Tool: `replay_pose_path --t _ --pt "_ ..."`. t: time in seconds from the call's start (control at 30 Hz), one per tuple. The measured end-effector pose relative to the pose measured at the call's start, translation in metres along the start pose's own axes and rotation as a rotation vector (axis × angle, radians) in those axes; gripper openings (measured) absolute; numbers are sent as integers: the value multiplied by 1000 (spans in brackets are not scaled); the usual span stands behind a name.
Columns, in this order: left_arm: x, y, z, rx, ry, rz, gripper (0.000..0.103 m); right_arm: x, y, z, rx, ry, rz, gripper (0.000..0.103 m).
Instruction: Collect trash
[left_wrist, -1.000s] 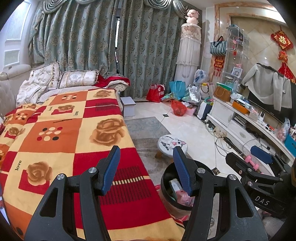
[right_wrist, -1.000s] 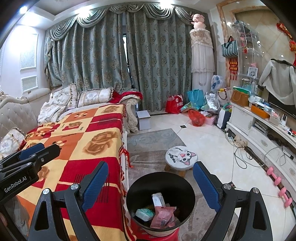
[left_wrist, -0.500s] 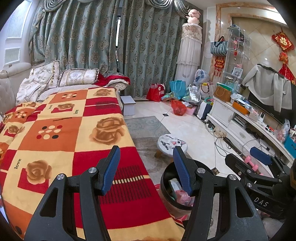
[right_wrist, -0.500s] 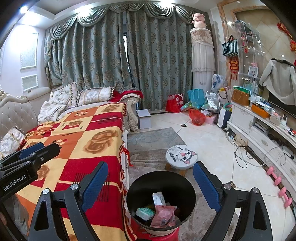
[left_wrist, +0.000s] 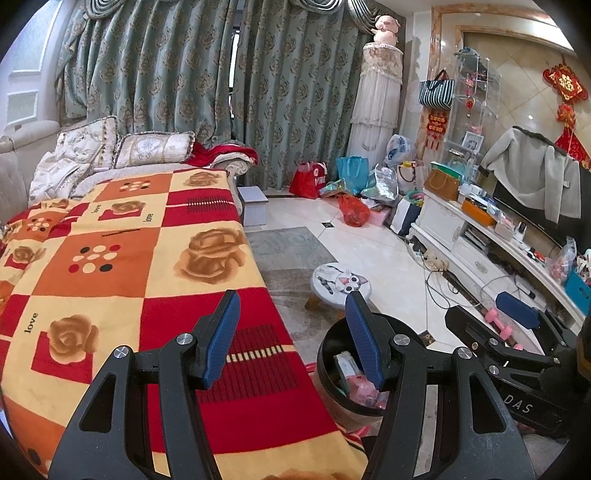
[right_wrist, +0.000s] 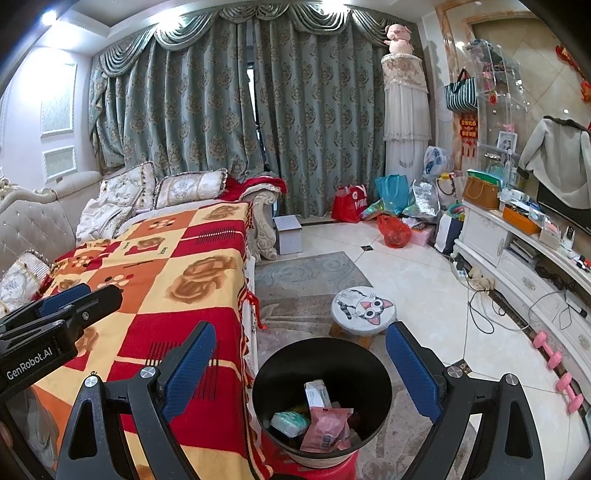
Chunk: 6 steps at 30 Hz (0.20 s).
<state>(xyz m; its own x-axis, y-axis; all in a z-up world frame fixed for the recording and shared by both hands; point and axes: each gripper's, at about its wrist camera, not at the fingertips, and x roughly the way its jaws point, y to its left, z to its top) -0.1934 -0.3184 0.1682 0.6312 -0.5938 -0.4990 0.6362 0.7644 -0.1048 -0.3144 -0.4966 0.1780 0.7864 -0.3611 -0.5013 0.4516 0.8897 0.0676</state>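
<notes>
A black round trash bin stands on a red stool beside the sofa. It holds a white box, a green-white packet and a pink wrapper. My right gripper is open and empty, held just above and in front of the bin. My left gripper is open and empty over the blanket's edge, left of the bin. Each gripper shows at the edge of the other's view.
A patterned red, orange and yellow blanket covers the sofa on the left. A small cat-face stool stands behind the bin. Pink dumbbells and cables lie by the white TV cabinet on the right. Bags crowd the far floor.
Both grippers stay open and nearly still. The views shift only slightly.
</notes>
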Motion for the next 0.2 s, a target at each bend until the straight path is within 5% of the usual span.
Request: replay_pose_path --t 0.2 --pt "-4 -6 -16 10 12 -2 58 5 3 -4 -3 15 0 92"
